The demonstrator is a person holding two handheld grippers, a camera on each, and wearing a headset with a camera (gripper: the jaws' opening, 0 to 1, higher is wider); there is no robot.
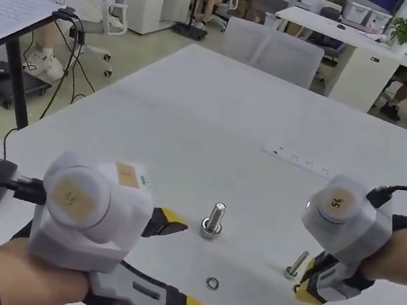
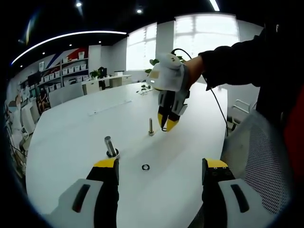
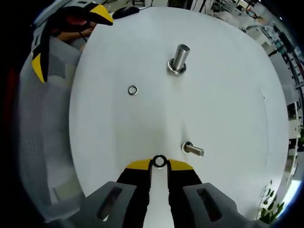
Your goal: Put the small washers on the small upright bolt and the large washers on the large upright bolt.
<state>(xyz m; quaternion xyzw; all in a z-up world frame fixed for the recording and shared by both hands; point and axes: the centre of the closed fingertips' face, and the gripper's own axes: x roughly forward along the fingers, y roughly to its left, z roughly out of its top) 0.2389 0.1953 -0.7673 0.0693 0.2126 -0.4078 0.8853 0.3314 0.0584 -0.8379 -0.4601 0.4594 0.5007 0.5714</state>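
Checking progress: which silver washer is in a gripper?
The silver ring washer pinched in the yellow tips of the right gripper, beside the small upright bolt; the other washer lies loose on the white table.

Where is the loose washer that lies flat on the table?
In the head view, the loose washer lies on the table, nearer the person than the large bolt and left of the small bolt.

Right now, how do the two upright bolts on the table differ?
The large bolt is thicker and taller than the small bolt. The large bolt stands in front of the open left gripper; the small bolt stands right beside the right gripper, which pinches a washer. Both are silvery and upright.
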